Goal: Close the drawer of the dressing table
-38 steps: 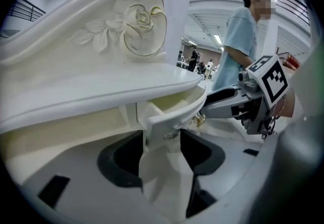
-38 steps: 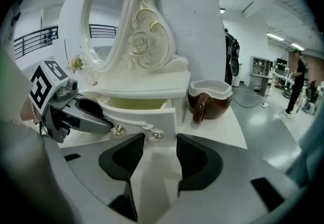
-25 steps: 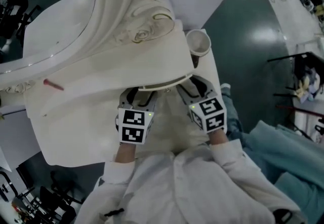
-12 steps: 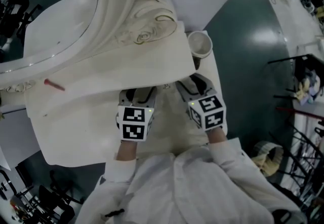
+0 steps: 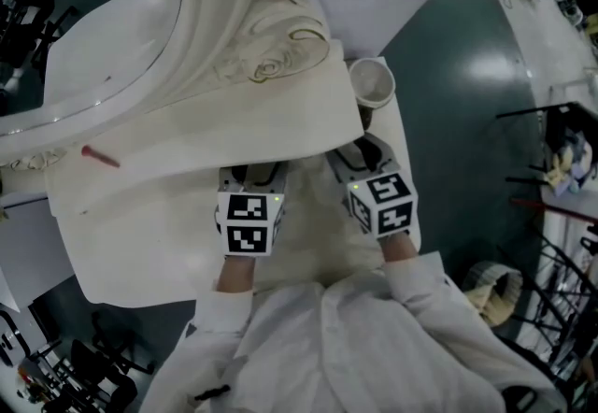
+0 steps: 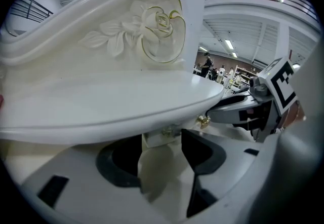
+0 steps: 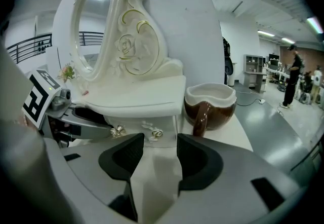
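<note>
The small white dressing table with carved roses and an oval mirror [image 5: 234, 121] stands on a flat white board [image 5: 140, 252]. Its white drawer with little golden handles [image 7: 136, 125] sits directly under the table's top plate, at the front side. The drawer's long axis runs along the front edge of the top plate, from left to right in the head view with a slight tilt. Its front face points toward the person. In the head view the top plate covers the drawer and no part of it stands out past the front edge.

The left gripper [image 5: 254, 174] has its jaws apart and grips nothing. Its tips go under the overhang of the top plate, and a piece of the drawer front with one golden handle [image 6: 161, 136] shows between them. If the tips touch the front, I cannot tell.

The right gripper [image 5: 358, 154] also has its jaws wide apart and empty, aimed at the right part of the drawer front, just before it.

A mug, brown outside and white inside [image 7: 210, 106], stands at the right end of the dressing table, close beside it. A small red thing [image 5: 98, 156] lies on the top plate, well to the left.
</note>
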A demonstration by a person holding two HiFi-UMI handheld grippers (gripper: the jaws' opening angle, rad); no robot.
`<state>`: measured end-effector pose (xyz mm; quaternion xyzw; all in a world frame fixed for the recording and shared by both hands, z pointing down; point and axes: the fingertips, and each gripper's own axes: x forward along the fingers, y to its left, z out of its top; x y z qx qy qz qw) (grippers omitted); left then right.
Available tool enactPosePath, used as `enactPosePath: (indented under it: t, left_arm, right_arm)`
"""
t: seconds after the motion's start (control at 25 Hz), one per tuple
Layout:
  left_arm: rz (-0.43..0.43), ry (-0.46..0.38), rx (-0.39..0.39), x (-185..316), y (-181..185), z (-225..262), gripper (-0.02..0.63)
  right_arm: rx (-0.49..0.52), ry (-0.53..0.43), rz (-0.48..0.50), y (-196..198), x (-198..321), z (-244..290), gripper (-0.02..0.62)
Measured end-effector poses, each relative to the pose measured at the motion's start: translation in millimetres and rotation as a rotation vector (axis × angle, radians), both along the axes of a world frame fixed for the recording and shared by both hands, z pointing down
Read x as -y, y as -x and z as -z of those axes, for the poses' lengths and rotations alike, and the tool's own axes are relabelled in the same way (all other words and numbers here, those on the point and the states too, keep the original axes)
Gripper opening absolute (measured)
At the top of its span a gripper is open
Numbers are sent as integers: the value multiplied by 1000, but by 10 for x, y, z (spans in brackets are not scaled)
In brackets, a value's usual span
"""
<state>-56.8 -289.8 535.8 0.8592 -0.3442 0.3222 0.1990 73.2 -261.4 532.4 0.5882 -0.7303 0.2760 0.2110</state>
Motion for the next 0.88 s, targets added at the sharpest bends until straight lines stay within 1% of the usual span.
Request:
enactPosePath:
  t: [0.36, 0.68, 0.88]
  left_arm:
    - [-1, 11, -8, 45, -39, -48, 227]
    - [31, 63, -44, 41, -37, -59, 235]
    - [47, 46, -27, 30, -28, -55, 235]
  right_arm:
    - [4, -1, 5, -15, 63, -35, 195]
    - [44, 10, -22, -18, 64, -49, 195]
    - [38, 6, -25, -22, 51, -49, 195]
